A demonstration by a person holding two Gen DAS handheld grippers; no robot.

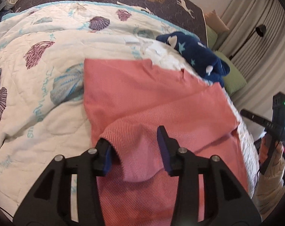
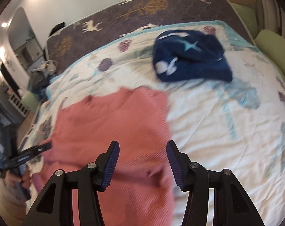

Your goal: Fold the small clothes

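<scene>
A pink shirt (image 1: pixel 153 98) lies flat on the white shell quilt (image 1: pixel 48 98). Beyond the shirt sits a dark blue star garment (image 2: pixel 191 56). Left gripper (image 1: pixel 136 146) and right gripper (image 2: pixel 142 162) hang over the shirt, partly open, holding nothing. Grey curtains (image 1: pixel 251 18) stand behind.

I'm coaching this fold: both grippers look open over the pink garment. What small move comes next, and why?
Probably close the left gripper on the raised flap of the pink garment lying between its open jaws. The right gripper hangs open above the cloth, holding nothing, and the fold looks unfinished.
</scene>
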